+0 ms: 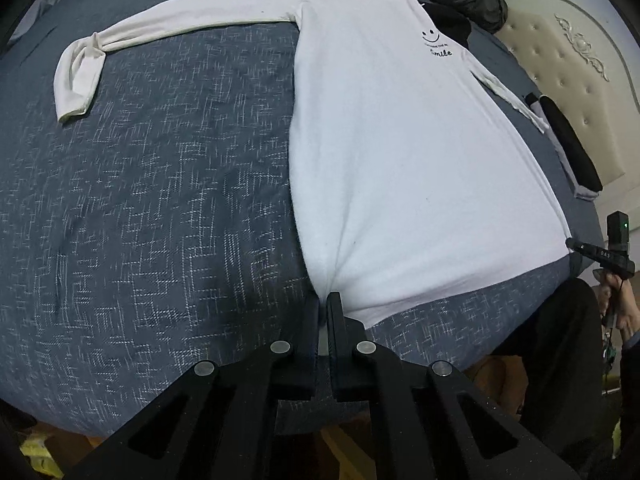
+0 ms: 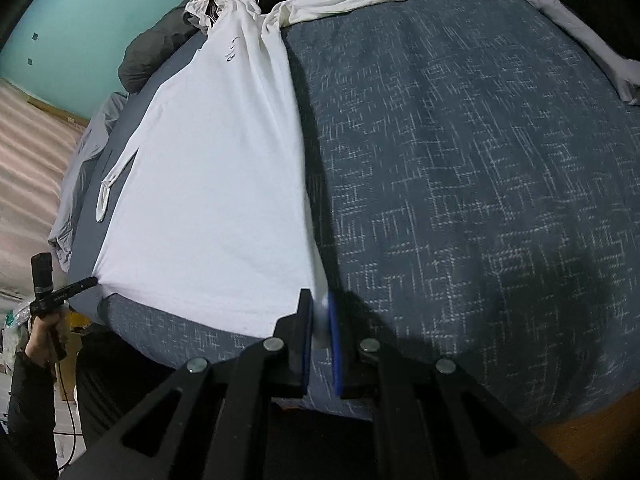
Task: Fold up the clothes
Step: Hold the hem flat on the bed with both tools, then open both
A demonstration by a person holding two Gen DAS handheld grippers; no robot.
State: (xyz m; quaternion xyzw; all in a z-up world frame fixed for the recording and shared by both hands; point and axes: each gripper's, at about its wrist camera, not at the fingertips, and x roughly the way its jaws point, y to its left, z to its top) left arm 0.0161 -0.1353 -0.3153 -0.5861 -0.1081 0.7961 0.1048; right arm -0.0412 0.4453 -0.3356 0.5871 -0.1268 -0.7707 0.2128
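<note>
Shirt: white long-sleeve shirt (image 1: 400, 152) is lying face-up, spread flat on the bed (image 1: 160, 200), hem twd the person, collar at far end.
Sleeves: 1 sleeve (image 1: 180, 28) is stretching out sideways, cuff turned back; other sleeve (image 1: 508, 96) is running along the body's side.
Left hand-held gripper (image 1: 322, 304): nearly closed, pinching 1 hem corner; cloth is puckering into the jaws.
Right hand-held gripper (image 2: 318, 308): narrow gap, white hem corner is sitting btwn the blue pads (image 2: 333, 332).
Handling: prob. light, soft, limp knit; will sag and drag w/o 2 holds.
Grip pts: hem corners, shoulders; pinch both layers or the lower 1 may be slipping out.
Stage: unfolded, held taut along the hem.
</note>
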